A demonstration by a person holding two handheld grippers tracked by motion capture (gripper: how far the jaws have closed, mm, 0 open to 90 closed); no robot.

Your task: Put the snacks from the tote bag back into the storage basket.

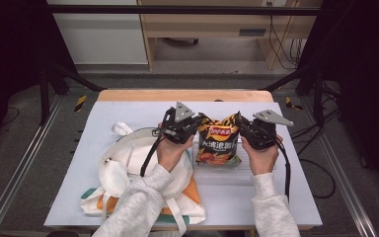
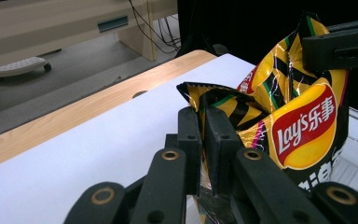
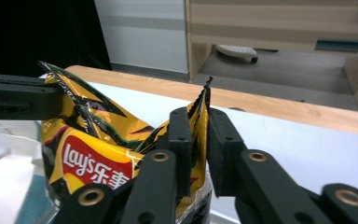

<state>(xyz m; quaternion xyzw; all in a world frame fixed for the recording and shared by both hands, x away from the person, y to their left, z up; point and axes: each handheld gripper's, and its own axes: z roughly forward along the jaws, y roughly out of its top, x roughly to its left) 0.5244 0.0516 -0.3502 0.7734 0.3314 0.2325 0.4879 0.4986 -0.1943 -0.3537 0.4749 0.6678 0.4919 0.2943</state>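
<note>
The high view sits above my side of the table point(image 1: 128, 111), looking forward and down. My two gripper views ride low and super close, facing each other across the same chip bag point(image 1: 218, 139) point(image 2: 303, 126) point(image 3: 98, 149).

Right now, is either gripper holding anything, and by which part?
Both hold the Lay's chip bag: the left gripper pinches one top corner, the right gripper the other.
</note>
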